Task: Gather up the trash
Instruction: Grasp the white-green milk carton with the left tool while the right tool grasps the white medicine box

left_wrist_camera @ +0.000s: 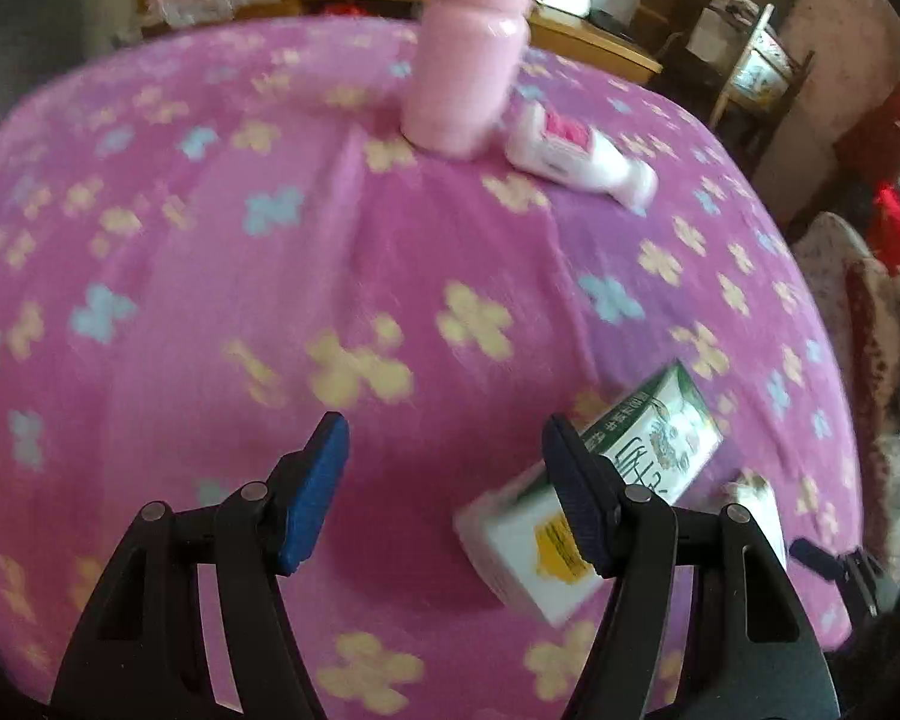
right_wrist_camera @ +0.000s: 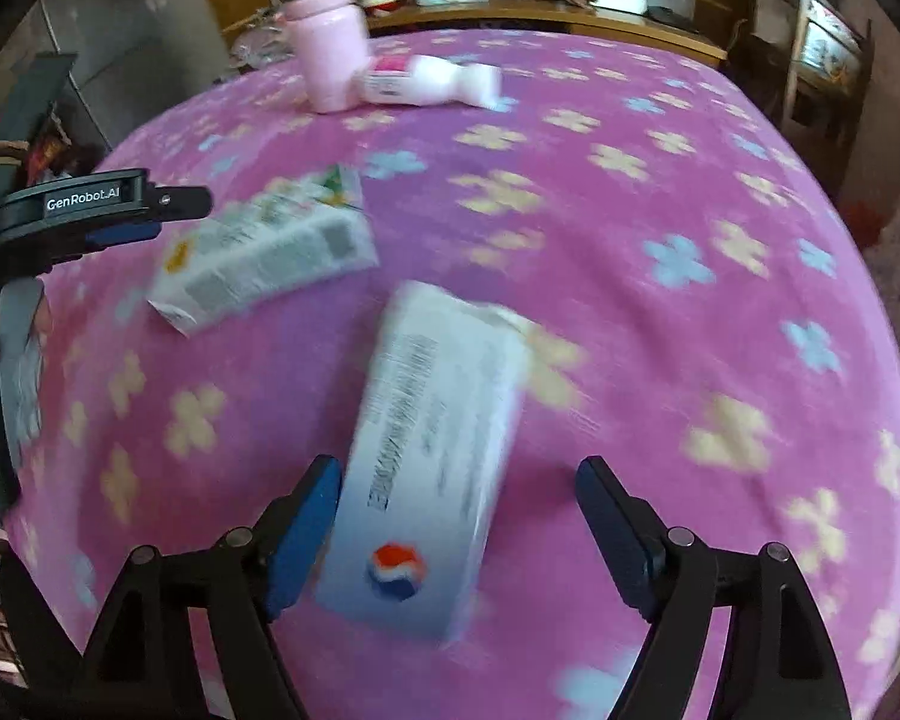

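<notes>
I hold both grippers above a pink blanket (left_wrist_camera: pixel 210 210) printed with pale flowers. My left gripper (left_wrist_camera: pixel 444 492) points steeply down with its jaws apart and nothing between the blue pads; only blanket shows in the gap. The green-and-white carton (left_wrist_camera: pixel 648 438) lies flat just beside the right-hand finger, partly hidden behind it. I cannot tell whether the finger touches it.

My right gripper (right_wrist_camera: pixel 456 534) also points down, jaws standing wide. The white box (right_wrist_camera: pixel 432 456) with a red-and-blue round logo lies flat on the blanket between the fingers. Its near end sits close to the left pad, with a clear gap to the right pad. The pads do not press on it.

From the right wrist view, the carton lies to the left of the box, well apart from it. At the far side of the blanket a pink bottle (right_wrist_camera: pixel 327 54) stands upright, and a white-and-pink bottle (right_wrist_camera: pixel 432 81) lies on its side touching it
</notes>
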A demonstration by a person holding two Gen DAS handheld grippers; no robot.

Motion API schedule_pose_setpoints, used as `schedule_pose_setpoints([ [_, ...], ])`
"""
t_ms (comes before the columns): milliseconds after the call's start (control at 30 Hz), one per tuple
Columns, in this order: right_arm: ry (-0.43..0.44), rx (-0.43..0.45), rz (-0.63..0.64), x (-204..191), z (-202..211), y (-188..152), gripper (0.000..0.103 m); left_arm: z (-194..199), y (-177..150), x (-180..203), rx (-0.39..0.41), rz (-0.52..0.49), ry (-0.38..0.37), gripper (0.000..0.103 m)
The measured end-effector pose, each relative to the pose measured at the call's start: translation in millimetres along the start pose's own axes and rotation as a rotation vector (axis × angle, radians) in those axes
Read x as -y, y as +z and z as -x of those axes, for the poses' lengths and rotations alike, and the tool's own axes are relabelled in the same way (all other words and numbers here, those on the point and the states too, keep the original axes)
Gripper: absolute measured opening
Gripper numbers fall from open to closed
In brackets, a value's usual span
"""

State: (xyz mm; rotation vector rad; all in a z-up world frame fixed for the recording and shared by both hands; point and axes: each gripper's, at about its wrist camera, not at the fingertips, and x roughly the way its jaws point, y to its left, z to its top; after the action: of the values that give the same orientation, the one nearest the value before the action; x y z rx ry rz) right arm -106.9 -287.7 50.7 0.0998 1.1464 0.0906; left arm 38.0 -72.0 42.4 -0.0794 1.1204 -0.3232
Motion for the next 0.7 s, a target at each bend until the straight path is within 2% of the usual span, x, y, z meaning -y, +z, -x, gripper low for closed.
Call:
schedule_pose_setpoints([
  [100,-0.062,-0.022,-0.005,35,7,-18,0.079,1,-28,14,-0.05,-0.032,-0.064,0.066],
  [167,-0.066,-0.017,-0.006,55,11,-25,0.078,3,-46,25,-0.072,-0.058,-0.091,0.066],
  [267,-0.027,-0.007,-0.016,70,19,-29,0.078,16,-55,33,-0.047,-0.061,-0.119,0.066],
  [367,-0.001,0.031,0.023,67,27,-23,0.078,32,-49,36,-0.019,-0.031,-0.181,0.066],
  [467,0.03,0.048,0.104,58,28,-14,0.079,43,-41,48,0.003,-0.03,-0.21,0.066],
  [633,0.078,0.012,0.187,39,5,2,0.079,40,-36,64,-0.009,-0.009,-0.214,0.066],
  [700,0.052,0.009,0.181,36,-1,3,0.057,37,-35,70,-0.015,-0.004,-0.207,0.066],
])
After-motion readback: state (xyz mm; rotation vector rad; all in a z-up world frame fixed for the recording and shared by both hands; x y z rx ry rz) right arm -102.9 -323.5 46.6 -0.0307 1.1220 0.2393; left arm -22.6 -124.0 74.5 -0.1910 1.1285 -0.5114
